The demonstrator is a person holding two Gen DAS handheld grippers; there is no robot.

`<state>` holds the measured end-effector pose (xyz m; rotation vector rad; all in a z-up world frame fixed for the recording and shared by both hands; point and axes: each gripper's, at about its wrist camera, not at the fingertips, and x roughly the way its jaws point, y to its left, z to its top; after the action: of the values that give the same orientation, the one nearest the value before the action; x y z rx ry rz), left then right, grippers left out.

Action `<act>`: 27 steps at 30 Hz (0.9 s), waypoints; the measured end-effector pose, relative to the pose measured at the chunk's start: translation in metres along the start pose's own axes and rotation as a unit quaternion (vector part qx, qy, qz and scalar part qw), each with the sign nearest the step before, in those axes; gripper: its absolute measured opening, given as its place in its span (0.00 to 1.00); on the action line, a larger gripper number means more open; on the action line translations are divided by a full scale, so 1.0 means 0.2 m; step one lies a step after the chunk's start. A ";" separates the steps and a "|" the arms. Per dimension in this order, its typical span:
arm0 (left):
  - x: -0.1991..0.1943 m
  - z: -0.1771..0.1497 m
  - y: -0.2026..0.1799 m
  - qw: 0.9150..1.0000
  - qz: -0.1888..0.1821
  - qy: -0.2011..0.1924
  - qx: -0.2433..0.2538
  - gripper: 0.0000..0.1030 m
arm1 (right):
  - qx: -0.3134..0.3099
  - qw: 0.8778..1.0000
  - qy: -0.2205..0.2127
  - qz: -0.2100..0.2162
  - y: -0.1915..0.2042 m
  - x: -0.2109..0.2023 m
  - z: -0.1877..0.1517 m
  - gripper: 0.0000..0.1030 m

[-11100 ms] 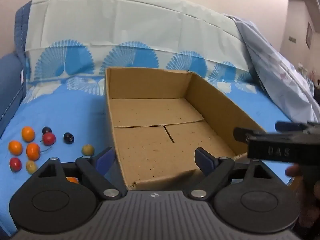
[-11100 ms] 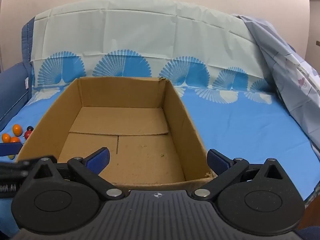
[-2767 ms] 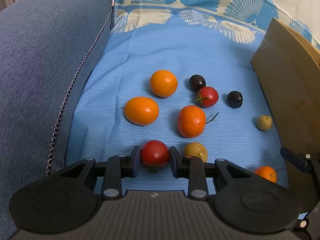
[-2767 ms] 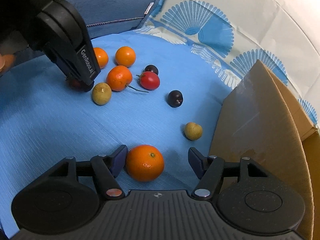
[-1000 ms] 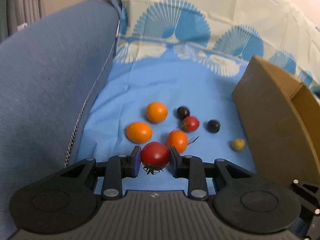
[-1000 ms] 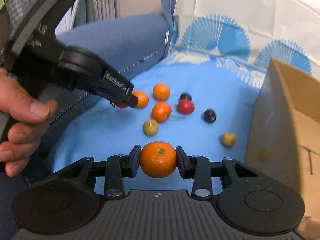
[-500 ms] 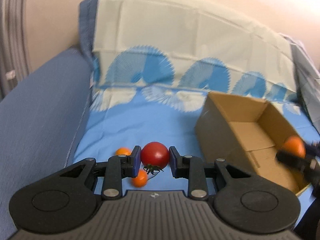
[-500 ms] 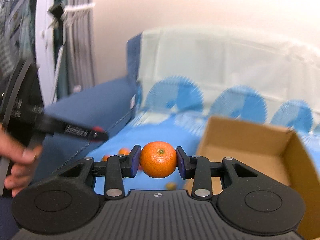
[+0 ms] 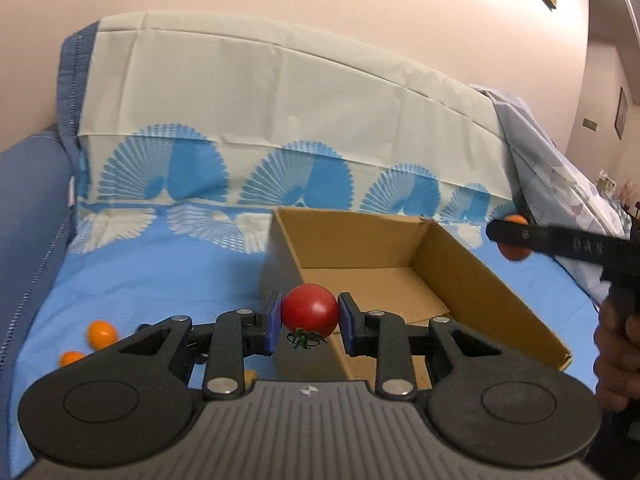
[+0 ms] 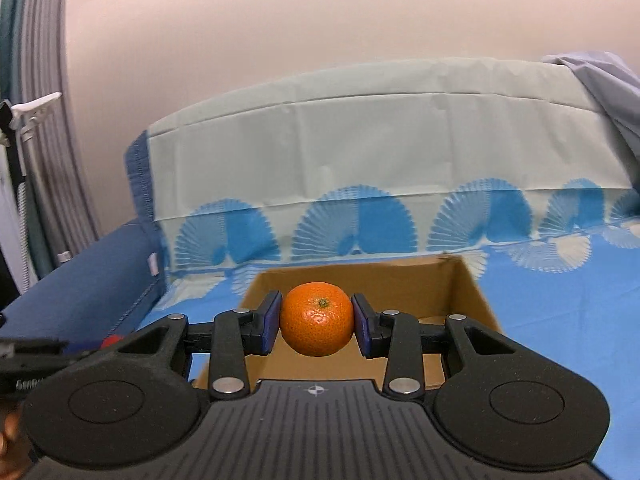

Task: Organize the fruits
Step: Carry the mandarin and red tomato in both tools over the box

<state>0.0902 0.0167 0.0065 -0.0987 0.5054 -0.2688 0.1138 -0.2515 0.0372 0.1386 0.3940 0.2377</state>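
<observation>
My left gripper [image 9: 309, 316] is shut on a red tomato [image 9: 309, 310], held in the air in front of the near left corner of the open cardboard box [image 9: 476, 280]. My right gripper [image 10: 316, 316] is shut on an orange mandarin [image 10: 316, 318], raised above the near end of the same box [image 10: 464, 284]. In the left wrist view the right gripper [image 9: 516, 236] reaches in from the right above the box's far right corner, with the mandarin [image 9: 518, 254] partly hidden behind its finger. Two oranges [image 9: 102, 331] lie on the blue sheet at the lower left.
The box sits on a sofa covered by a blue sheet with fan patterns [image 9: 168, 264]. A blue armrest [image 9: 28, 216] rises on the left. A pale cover hangs over the backrest [image 9: 280, 100]. A hand [image 9: 618, 356] holds the right gripper's handle.
Both grippers have lifted away from the fruit pile and swung right toward the box, each keeping its fruit. The views now look over the box and the backrest.
</observation>
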 end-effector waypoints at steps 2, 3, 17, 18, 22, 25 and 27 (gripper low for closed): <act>0.03 -0.01 -0.04 1.000 -0.009 -0.006 0.011 0.32 | 0.003 1.000 0.000 -0.011 -0.04 0.00 0.00 0.38; 0.05 -0.02 -0.07 1.000 -0.016 -0.010 0.015 0.32 | 0.003 1.000 0.001 -0.017 -0.06 0.00 0.00 0.38; 0.23 -0.09 -0.28 0.995 -0.087 -0.012 0.038 0.32 | 0.001 0.998 0.010 -0.068 -0.13 0.04 -0.03 0.38; 0.23 -0.09 -0.30 0.995 -0.091 -0.012 0.041 0.32 | -0.002 0.998 0.012 -0.068 -0.12 0.05 -0.03 0.38; 0.26 -0.10 -0.34 0.993 -0.101 -0.012 0.052 0.32 | -0.023 0.997 0.025 -0.073 -0.10 0.08 -0.05 0.38; 0.28 -0.11 -0.35 0.993 -0.103 -0.010 0.053 0.32 | -0.028 0.996 0.027 -0.075 -0.11 0.09 -0.07 0.38; 0.29 -0.11 -0.35 0.993 -0.102 -0.007 0.053 0.32 | -0.024 0.996 0.030 -0.078 -0.11 0.10 -0.07 0.38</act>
<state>0.1128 -0.0672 -0.0281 -0.0486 0.4673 -0.4946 0.1310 -0.2670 0.0129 0.0521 0.4569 0.0972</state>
